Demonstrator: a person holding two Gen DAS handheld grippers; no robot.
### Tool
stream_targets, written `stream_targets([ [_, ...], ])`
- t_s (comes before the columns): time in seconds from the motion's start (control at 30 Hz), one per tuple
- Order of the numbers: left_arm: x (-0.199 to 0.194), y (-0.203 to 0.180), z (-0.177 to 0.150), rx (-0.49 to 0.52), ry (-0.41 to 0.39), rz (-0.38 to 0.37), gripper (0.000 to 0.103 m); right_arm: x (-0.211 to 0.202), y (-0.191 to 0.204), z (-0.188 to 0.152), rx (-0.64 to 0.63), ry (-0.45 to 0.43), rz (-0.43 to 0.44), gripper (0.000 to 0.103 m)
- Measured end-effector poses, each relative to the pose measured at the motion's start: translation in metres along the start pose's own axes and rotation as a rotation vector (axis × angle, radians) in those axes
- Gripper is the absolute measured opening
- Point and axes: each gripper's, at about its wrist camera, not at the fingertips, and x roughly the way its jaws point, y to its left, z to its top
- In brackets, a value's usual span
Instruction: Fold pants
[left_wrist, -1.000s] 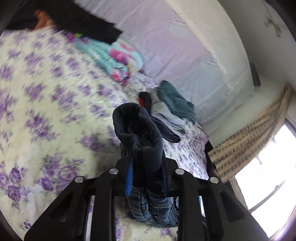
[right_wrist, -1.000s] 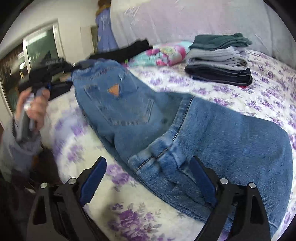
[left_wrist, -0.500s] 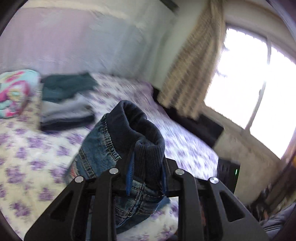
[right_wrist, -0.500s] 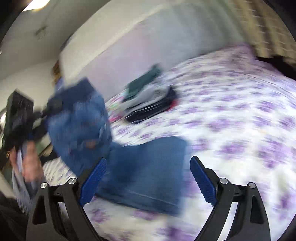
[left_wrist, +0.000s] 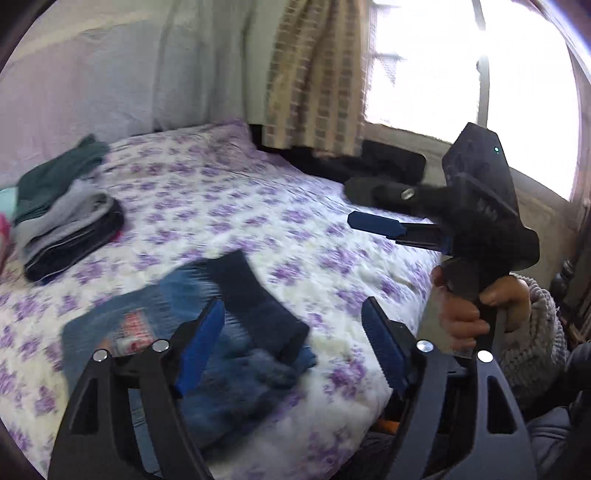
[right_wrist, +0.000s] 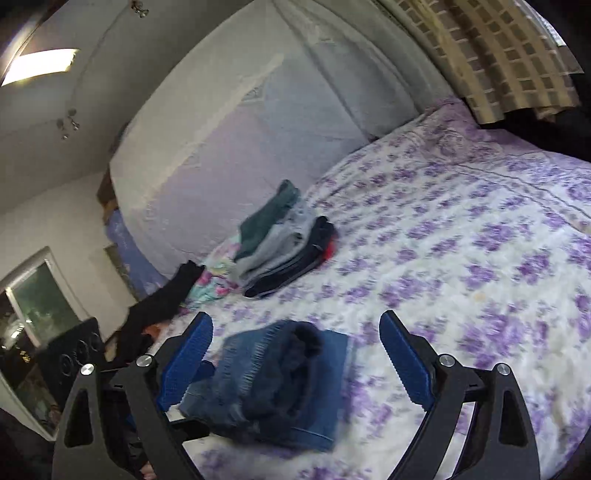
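The blue jeans (left_wrist: 229, 354) lie folded in a loose bundle on the floral bedspread (left_wrist: 229, 206), with a dark ribbed cuff (left_wrist: 255, 295) on top. My left gripper (left_wrist: 291, 347) is open and empty just above them. My right gripper (right_wrist: 295, 365) is open and empty, hovering over the same jeans (right_wrist: 280, 384). The right gripper also shows in the left wrist view (left_wrist: 376, 225), held by a hand to the right of the jeans.
A stack of folded clothes (left_wrist: 62, 218) sits at the far left of the bed; it also shows in the right wrist view (right_wrist: 284, 240). A black garment (right_wrist: 159, 306) and a colourful cloth (right_wrist: 218, 273) lie near it. A curtain (left_wrist: 317, 74) and a window stand beyond the bed.
My left gripper has opened and let go of the jeans' cuff, which now lies on the folded bundle. Both grippers have swung round above the bed.
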Motion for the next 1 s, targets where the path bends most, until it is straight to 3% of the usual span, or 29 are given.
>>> stream_targets([
  [0.13,-0.03,0.05,-0.009,-0.125,0.003,0.09,0.079,0.038,0.029,0.009,0.048,0.097,0.199,0.091],
  [0.23,-0.031,0.075,-0.023,-0.178,0.038,0.173,0.079,0.069,0.053,0.004,0.027,0.173,0.225,0.084],
  [0.33,-0.008,0.094,-0.039,-0.231,0.132,0.229,0.079,0.095,0.059,-0.008,0.023,0.244,0.194,0.067],
  [0.43,0.014,0.093,-0.058,-0.191,0.174,0.267,0.082,0.128,0.026,-0.03,0.085,0.358,0.048,0.022],
  [0.47,0.018,0.092,-0.062,-0.189,0.164,0.273,0.082,0.137,0.003,-0.037,0.135,0.382,0.01,0.0],
  [0.57,0.017,0.084,-0.066,-0.165,0.122,0.303,0.082,0.141,-0.037,-0.043,0.349,0.399,0.115,0.0],
  [0.6,0.013,0.083,-0.063,-0.169,0.112,0.301,0.082,0.137,-0.031,-0.04,0.328,0.394,0.105,0.0],
  [0.73,-0.013,0.083,-0.048,-0.19,0.058,0.28,0.081,0.113,0.023,-0.029,0.043,0.343,-0.005,0.011],
  [0.8,-0.026,0.086,-0.042,-0.192,0.023,0.307,0.081,0.096,0.05,-0.032,-0.086,0.337,-0.026,0.036],
  [0.87,-0.029,0.091,-0.038,-0.196,0.019,0.332,0.082,0.082,0.069,-0.042,-0.197,0.341,-0.055,0.041],
  [0.93,-0.019,0.096,-0.04,-0.201,0.059,0.379,0.082,0.078,0.075,-0.057,-0.278,0.377,-0.131,0.041],
  [1.0,0.008,0.101,-0.055,-0.192,0.163,0.395,0.087,0.08,0.056,-0.076,-0.239,0.413,-0.149,0.041],
])
